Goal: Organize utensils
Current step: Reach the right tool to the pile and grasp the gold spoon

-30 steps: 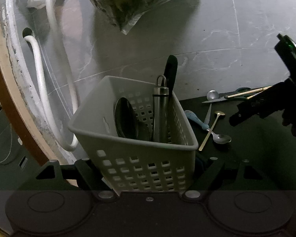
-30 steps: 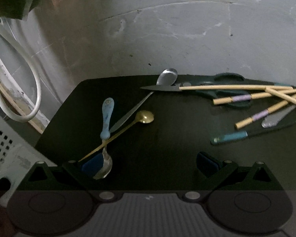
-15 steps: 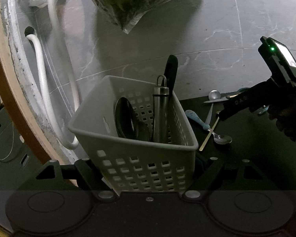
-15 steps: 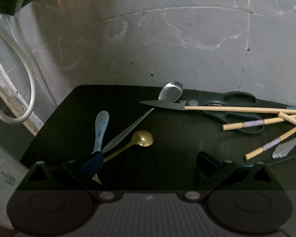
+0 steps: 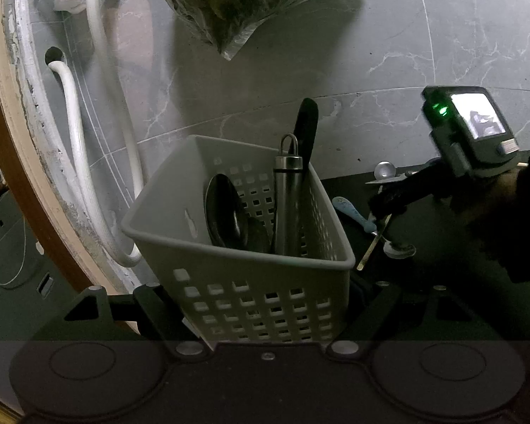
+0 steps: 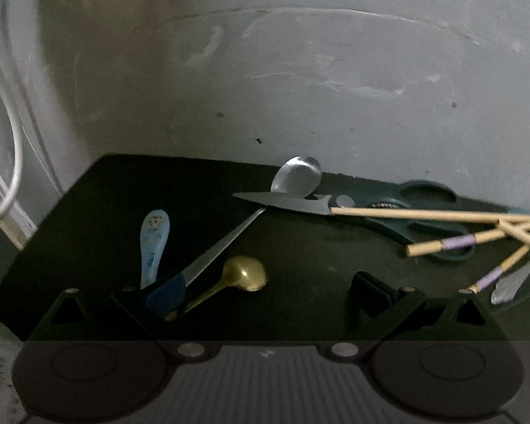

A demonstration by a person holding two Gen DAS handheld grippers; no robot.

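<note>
Basket (image 5: pixel 258 282) clamped between left gripper (image 5: pixel 265 304) fingers | right gripper (image 6: pixel 265 296) wide open, empty, over gold spoon (image 6: pixel 243 275) near mat (image 6: pixel 106 190) left edge.

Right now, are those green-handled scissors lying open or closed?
Closed, as far as shows: the scissors lie flat on the dark mat with one single blade tip pointing left. Chopsticks cross the handles.

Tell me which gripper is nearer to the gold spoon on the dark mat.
The right gripper is nearer: its open fingers are right at the gold spoon. The left gripper is off to the side, with the white basket between its fingers.
</note>
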